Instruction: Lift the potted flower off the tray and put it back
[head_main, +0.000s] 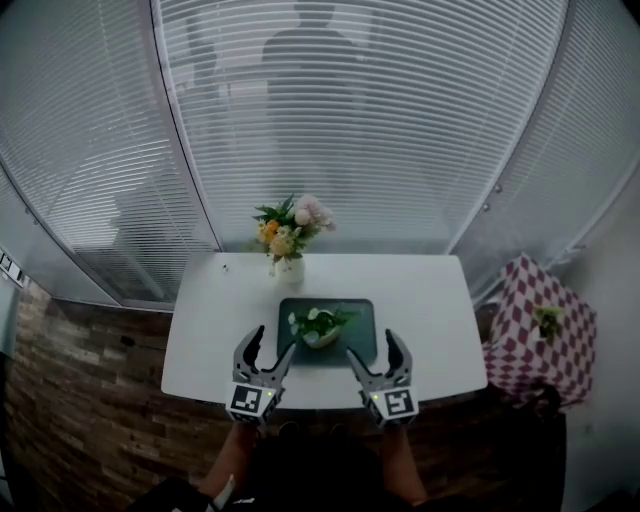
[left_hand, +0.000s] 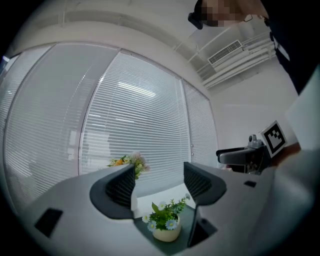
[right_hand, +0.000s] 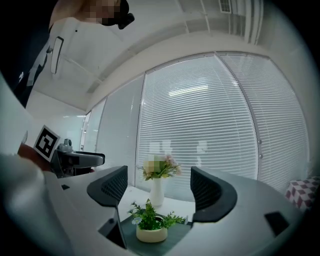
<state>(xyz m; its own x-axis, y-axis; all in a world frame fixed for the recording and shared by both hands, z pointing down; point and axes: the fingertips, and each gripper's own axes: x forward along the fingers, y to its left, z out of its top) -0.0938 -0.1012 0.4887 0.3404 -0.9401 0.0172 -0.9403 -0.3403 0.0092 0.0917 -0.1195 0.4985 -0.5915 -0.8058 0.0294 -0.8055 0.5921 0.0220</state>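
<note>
Nearest in, both grippers wait at the near edge of the white table (head_main: 430, 310). The left gripper (head_main: 273, 347) has its jaws spread wide and gripping nothing, and the right gripper (head_main: 372, 348) is the same. Just ahead sits the potted flower (head_main: 320, 328), upright on the dark tray (head_main: 362, 345). It looks light, but the cream pot seems smooth and rounded and the sprigs soft, so grip the pot's sides, never the foliage. Farther back, a vase of flowers (head_main: 288, 240) stands before the blinds.
</note>
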